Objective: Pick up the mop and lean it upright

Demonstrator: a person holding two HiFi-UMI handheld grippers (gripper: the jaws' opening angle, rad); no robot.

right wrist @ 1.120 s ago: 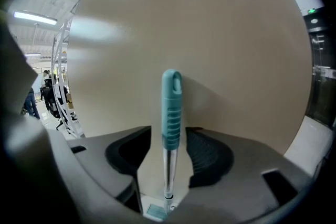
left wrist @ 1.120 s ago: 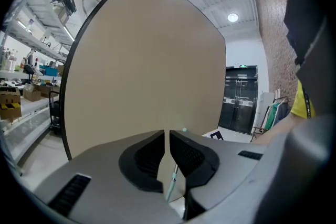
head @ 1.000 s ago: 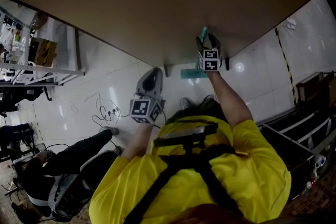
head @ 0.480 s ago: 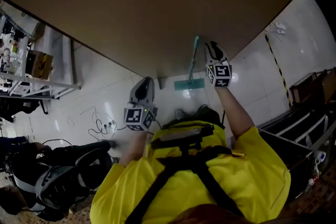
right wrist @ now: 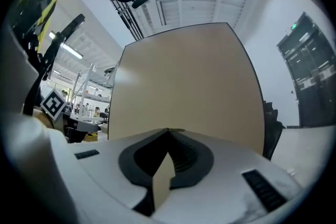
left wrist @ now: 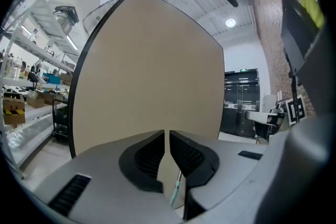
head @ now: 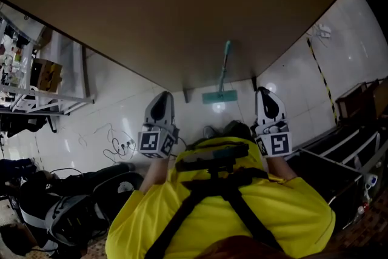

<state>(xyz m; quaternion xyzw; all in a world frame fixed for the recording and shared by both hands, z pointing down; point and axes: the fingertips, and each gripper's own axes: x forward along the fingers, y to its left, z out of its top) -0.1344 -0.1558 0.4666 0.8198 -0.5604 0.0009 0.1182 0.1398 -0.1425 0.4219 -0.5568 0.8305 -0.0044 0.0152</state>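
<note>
The mop [head: 223, 73] stands upright with its teal handle against the big tan board [head: 182, 9] and its flat teal head [head: 219, 96] on the white floor. No gripper touches it. My left gripper [head: 162, 99] hangs left of the mop, shut and empty. My right gripper [head: 265, 94] hangs right of it, pulled back near my body, also shut and empty. In the left gripper view the jaws [left wrist: 167, 134] meet, and a piece of the mop handle [left wrist: 177, 189] shows far behind them. The right gripper view shows the shut jaws [right wrist: 169, 131] facing the board [right wrist: 189, 81].
A person sits in a chair [head: 73, 197] at lower left, with cables [head: 118, 142] on the floor nearby. Shelving [head: 36, 76] stands at far left. Dark racks [head: 354, 136] stand at right, beside a yellow-black tape line [head: 321, 73].
The right gripper was up at the mop handle, let go of it, drew back toward my body and shut. The mop stays leaning on the board. The left gripper barely shifted.
</note>
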